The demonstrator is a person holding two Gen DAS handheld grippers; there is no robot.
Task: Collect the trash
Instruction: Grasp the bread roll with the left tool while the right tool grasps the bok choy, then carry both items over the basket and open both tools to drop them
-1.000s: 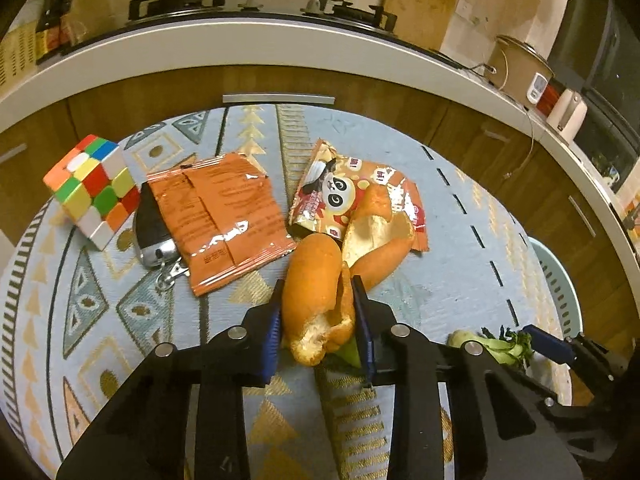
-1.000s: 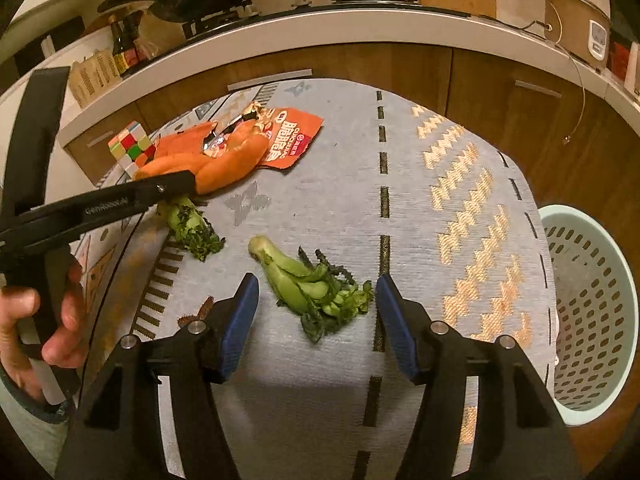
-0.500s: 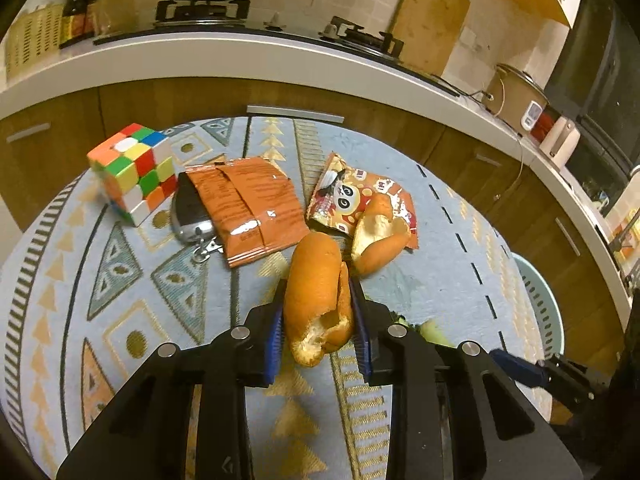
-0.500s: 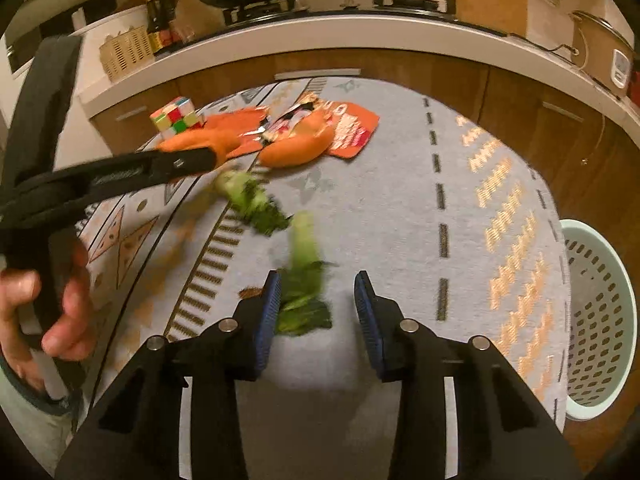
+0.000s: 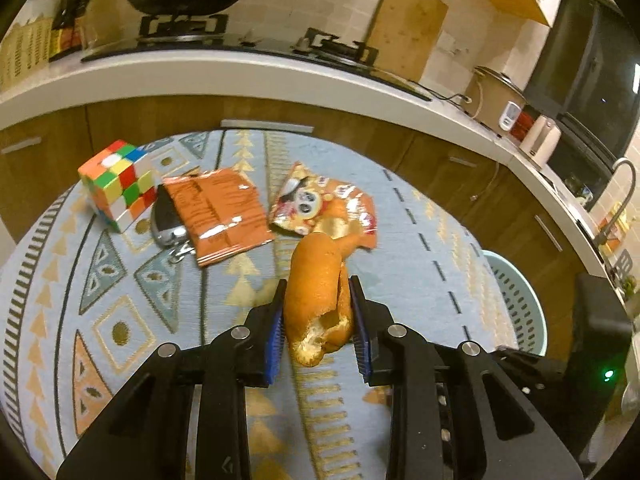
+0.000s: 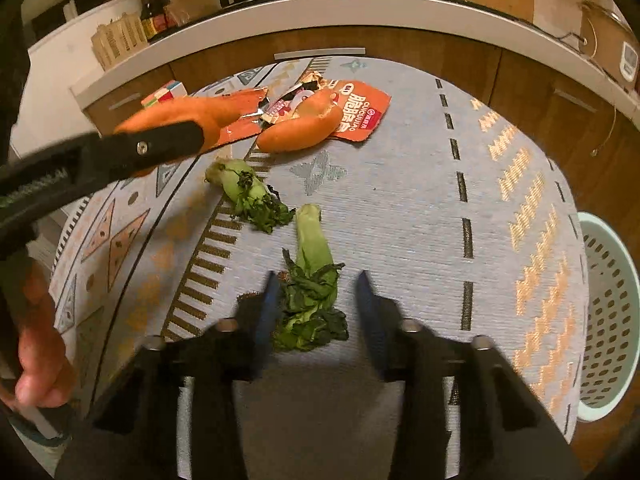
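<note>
Over the patterned rug [image 5: 120, 280], the left hand-held gripper [image 5: 318, 312] clamps a torn piece of orange peel [image 5: 316, 304] between its blue pads, lifted clear of the fabric. Beyond it lie an orange snack wrapper [image 5: 218, 210], a panda-print wrapper [image 5: 316, 204], a Rubik's cube [image 5: 116, 188] and a black key fob [image 5: 166, 222] (partly under the wrapper). The right hand-held gripper [image 6: 318, 304] is closing around a wilted bok choy stalk [image 6: 314, 280] on the rug, its pads not yet pressing it. Another bok choy piece [image 6: 248, 196] lies near. A pale green perforated basket [image 6: 612, 320] stands at the right.
</note>
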